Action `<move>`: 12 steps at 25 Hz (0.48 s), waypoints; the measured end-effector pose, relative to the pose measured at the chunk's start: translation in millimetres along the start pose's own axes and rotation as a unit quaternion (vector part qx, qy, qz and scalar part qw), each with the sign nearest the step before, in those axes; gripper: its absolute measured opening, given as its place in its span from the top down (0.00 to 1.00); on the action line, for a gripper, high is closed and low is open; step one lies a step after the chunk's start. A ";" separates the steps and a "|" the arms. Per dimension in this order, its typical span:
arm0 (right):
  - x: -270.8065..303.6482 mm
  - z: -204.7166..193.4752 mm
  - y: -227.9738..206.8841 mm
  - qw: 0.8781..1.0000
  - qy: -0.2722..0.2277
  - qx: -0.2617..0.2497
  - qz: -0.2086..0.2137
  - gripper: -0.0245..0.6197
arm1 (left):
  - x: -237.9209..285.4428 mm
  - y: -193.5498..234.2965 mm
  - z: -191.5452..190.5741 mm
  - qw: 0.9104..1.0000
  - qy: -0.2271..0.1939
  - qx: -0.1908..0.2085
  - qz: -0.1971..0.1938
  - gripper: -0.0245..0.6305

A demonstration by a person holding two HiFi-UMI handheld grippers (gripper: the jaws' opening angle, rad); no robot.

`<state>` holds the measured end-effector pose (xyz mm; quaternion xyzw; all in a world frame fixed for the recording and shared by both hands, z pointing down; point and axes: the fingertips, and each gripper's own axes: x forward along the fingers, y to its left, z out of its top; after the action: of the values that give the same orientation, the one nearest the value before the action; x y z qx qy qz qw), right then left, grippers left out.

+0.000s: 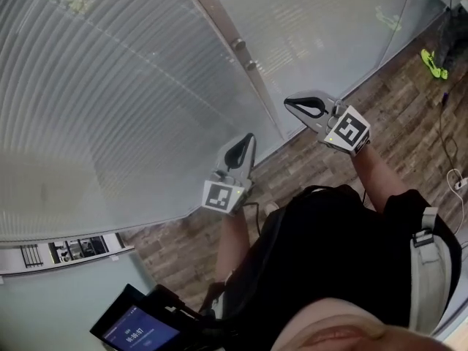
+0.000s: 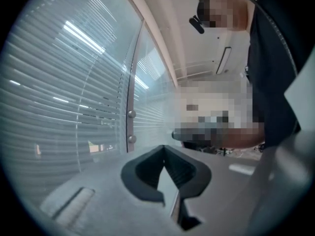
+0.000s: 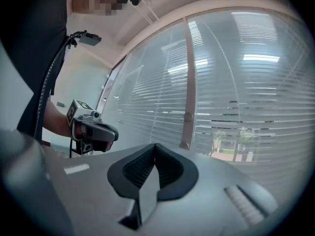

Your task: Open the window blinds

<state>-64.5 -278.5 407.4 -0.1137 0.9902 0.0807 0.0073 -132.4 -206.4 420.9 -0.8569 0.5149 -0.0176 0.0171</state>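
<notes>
Left tongs [image 1: 249, 137] and right tongs [image 1: 287, 103] hovering closed, empty, near the window blinds [image 1: 110, 86], head view alone showing wooden floor [image 1: 395, 115] beneath the blinds

In the head view the window blinds [image 1: 110, 86] fill the picture from 8 to 1 o'clock, split by a post [image 1: 221, 28] near 12. The floor [image 1: 409, 101] runs along their foot toward 2 o'clock. The left gripper [image 1: 251, 137] is at centre, the right gripper [image 1: 287, 103] just beside it at 2 o'clock, both before the blinds; a screen [image 1: 135, 331] lies at 7
</notes>
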 end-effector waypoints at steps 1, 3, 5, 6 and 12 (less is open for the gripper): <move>5.2 2.2 1.8 1.000 -0.001 0.002 -0.009 0.95 | -3.7 6.7 -0.3 1.000 -0.001 -0.003 -0.006 0.96; 15.9 2.7 2.6 1.000 0.002 0.006 -0.024 0.95 | -6.9 21.1 -1.7 1.000 0.000 -0.007 -0.016 0.96; 18.9 -0.6 1.6 0.999 0.011 0.005 -0.039 0.95 | -5.4 28.3 -2.1 1.000 -0.001 -0.010 -0.027 0.96; 18.2 -1.0 1.3 0.999 0.013 0.005 -0.045 0.95 | -4.0 29.6 -1.8 0.999 -0.002 -0.011 -0.032 0.96; 15.6 8.5 18.2 0.997 0.022 0.001 -0.076 0.95 | -19.7 32.8 0.8 0.998 -0.010 -0.019 -0.053 0.96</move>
<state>-83.8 -263.1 401.4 -0.1902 0.9787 0.0767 -0.0079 -170.6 -204.3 418.3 -0.8831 0.4691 -0.0002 0.0050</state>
